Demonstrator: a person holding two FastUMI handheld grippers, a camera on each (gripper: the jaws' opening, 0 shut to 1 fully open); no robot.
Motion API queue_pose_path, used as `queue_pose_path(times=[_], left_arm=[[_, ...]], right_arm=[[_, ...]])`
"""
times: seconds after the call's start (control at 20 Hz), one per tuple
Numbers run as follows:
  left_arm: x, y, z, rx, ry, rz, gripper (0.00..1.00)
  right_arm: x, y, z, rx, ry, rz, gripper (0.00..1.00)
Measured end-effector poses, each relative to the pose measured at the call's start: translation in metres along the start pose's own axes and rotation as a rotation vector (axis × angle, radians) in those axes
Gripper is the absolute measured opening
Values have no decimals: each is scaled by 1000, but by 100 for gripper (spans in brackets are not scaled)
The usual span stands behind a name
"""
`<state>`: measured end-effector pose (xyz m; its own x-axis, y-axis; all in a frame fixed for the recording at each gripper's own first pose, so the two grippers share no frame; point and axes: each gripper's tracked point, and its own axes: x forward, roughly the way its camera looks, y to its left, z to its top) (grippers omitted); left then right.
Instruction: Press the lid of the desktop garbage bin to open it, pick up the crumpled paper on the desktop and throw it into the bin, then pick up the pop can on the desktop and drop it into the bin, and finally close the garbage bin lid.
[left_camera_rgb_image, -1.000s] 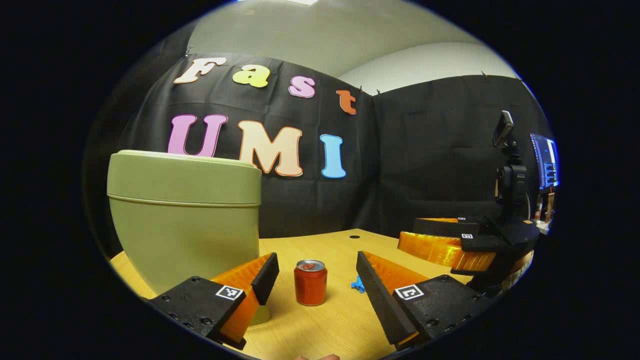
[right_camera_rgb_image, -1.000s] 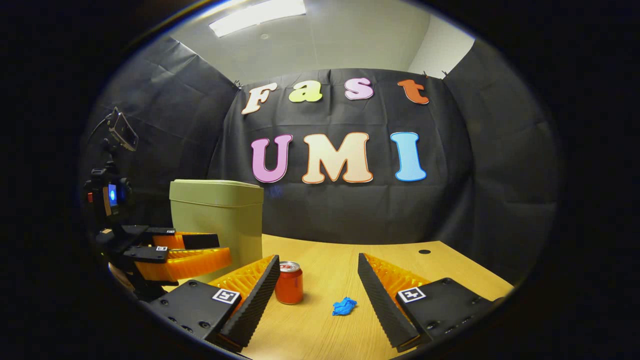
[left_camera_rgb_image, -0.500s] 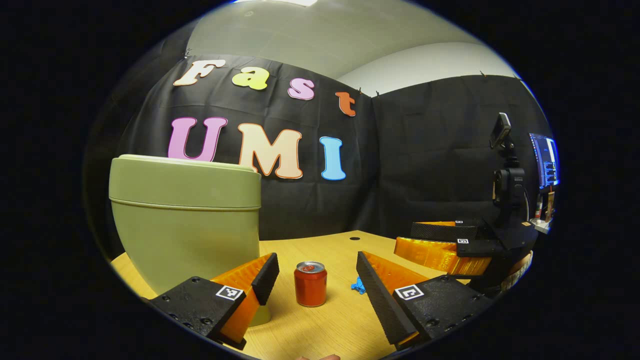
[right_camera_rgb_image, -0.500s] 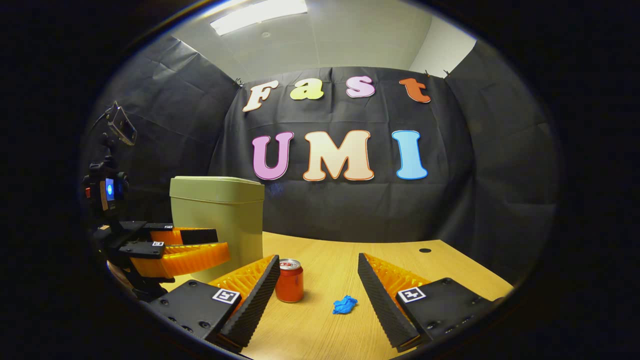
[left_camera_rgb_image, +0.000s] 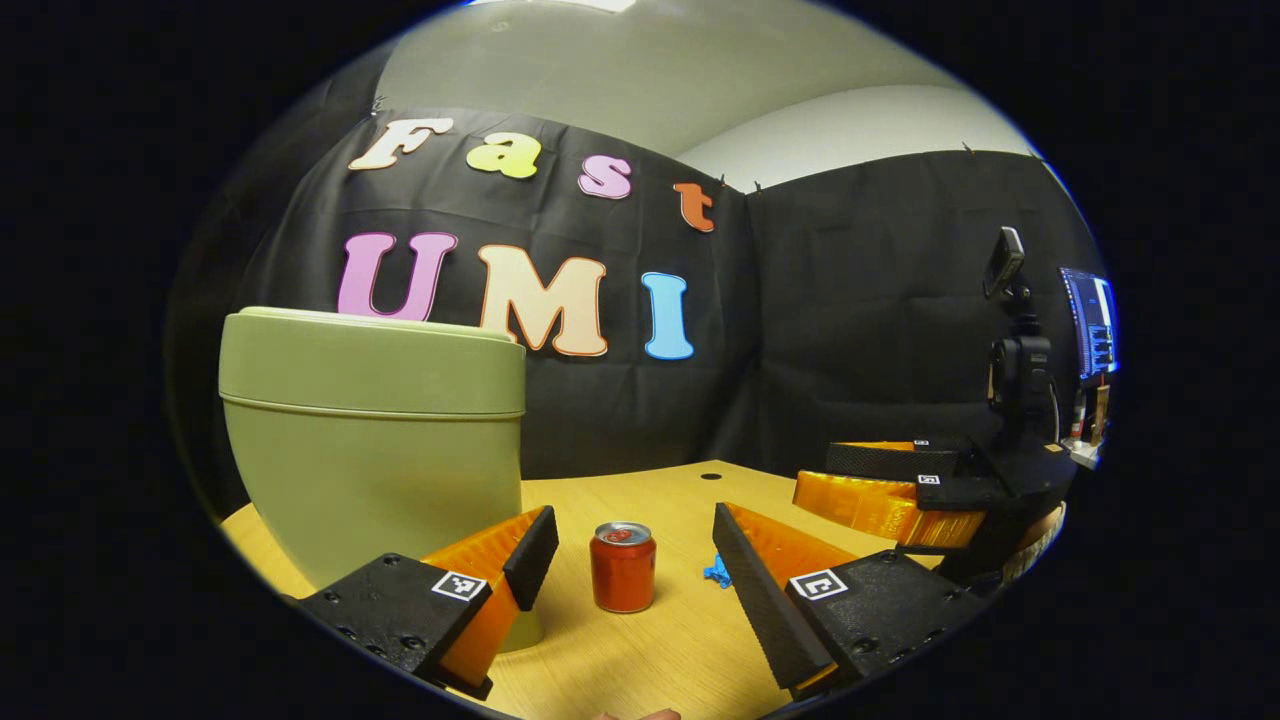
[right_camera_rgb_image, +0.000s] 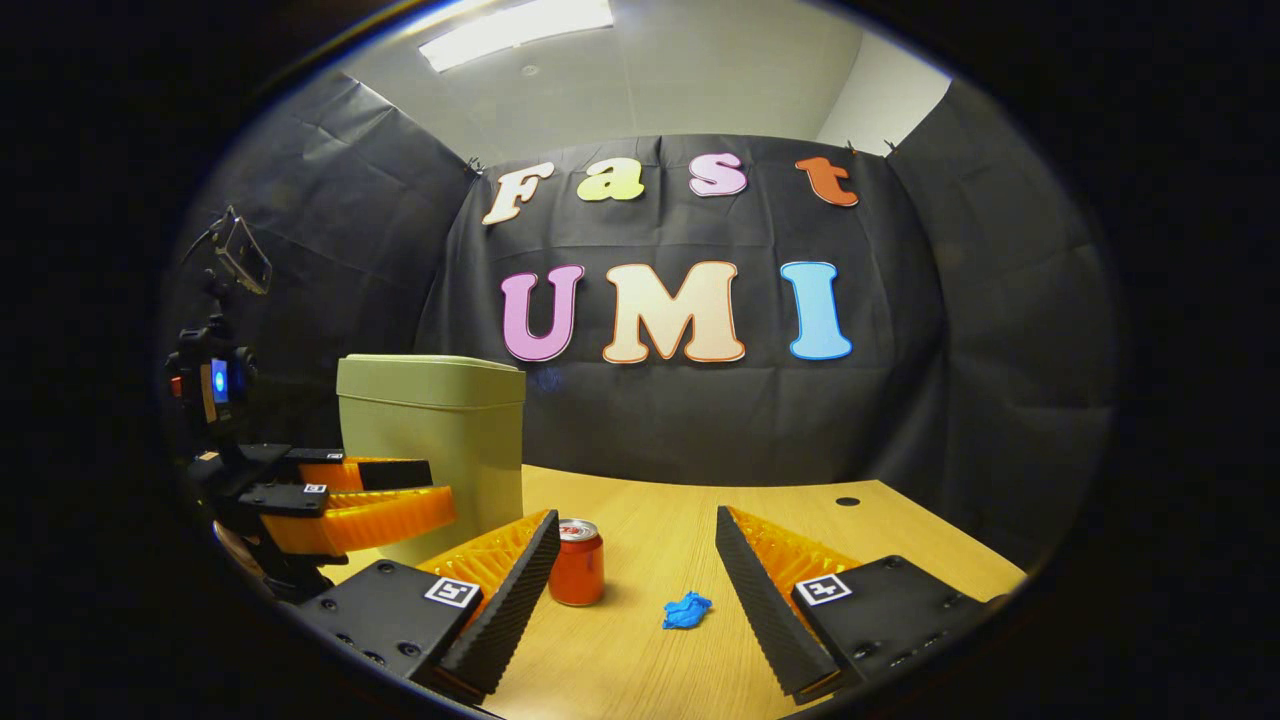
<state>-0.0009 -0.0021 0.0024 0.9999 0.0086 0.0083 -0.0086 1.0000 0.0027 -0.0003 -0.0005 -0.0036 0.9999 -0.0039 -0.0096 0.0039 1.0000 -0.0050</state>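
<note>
Looks like nothing's done yet: bin (right_camera_rgb_image: 432, 450) lid's closed far left, pop can (right_camera_rgb_image: 577, 576) and crumpled blue paper (right_camera_rgb_image: 685, 610) sit near on the desk (right_camera_rgb_image: 900, 545), with left gripper (left_camera_rgb_image: 630, 570) and right gripper (right_camera_rgb_image: 635, 580) both gaping, empty.

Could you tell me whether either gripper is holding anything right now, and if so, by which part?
Nothing is held. The left gripper and right gripper both have open jaws; the pop can and crumpled paper sit on the desktop.

On the table (right_camera_rgb_image: 700, 520), the can (right_camera_rgb_image: 576, 576) is set between bin (right_camera_rgb_image: 440, 440) and crumpled paper (right_camera_rgb_image: 686, 610).
</note>
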Motion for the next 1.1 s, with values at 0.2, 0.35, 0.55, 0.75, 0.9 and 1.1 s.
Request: queue_pose_path(times=[0.2,0.35,0.55,0.75,0.9,1.1], left_arm=[[-3,1,7,22,-15,8,94],[-8,4,13,47,-25,4,84],[-12,1,24,83,-29,4,55],[-21,13,40,99,-41,27,5],[-26,25,57,50,-39,46,0],[-30,48,94,63,-69,84,0]], right_arm=[[1,-2,0,-1,-1,-1,98],[0,-3,0,6,-1,-3,98],[0,-8,3,5,-9,-14,98],[-2,-11,7,-13,-22,-24,98],[-1,-10,4,-5,-12,-20,98],[1,-9,-1,-8,2,-16,98]])
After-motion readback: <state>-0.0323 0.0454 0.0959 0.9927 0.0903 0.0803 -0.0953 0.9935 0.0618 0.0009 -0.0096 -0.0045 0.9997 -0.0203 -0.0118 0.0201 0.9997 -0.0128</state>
